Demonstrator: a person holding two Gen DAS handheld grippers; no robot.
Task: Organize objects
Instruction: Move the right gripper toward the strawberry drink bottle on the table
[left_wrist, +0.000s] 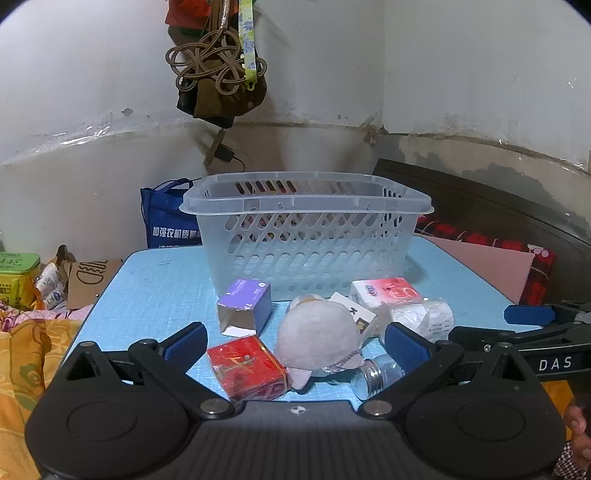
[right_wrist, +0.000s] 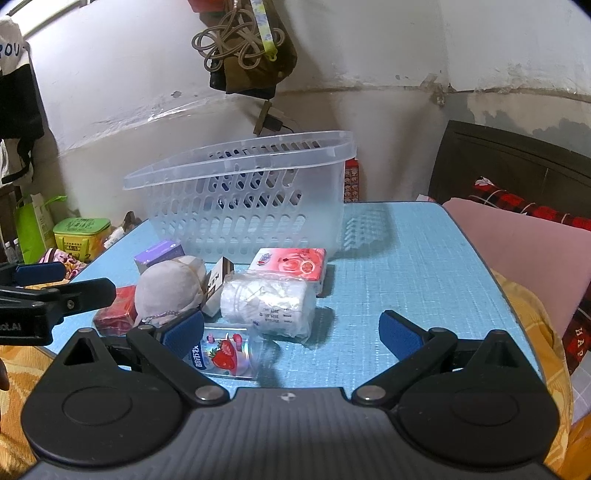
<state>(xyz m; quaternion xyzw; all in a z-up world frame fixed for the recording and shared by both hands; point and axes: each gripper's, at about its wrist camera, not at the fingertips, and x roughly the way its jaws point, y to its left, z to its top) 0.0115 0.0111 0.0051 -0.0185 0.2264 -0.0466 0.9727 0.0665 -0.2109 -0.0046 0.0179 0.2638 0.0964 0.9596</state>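
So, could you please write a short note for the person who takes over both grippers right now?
Left gripper: open, holds nothing, hovers over the plush toy and red box.
Right gripper: open, holds nothing, near the strawberry bottle.
Basket: at the back of the blue table; it looks empty.
In front of it lie the purple box, pink tissue pack, wrapped paper roll and a small white box.
Done: nothing in the basket yet. Left: probably move every item in.

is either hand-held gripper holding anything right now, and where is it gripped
Nothing is held. The left hand-held gripper and right hand-held gripper are both open above the blue table; the items lie loose in front of the basket.
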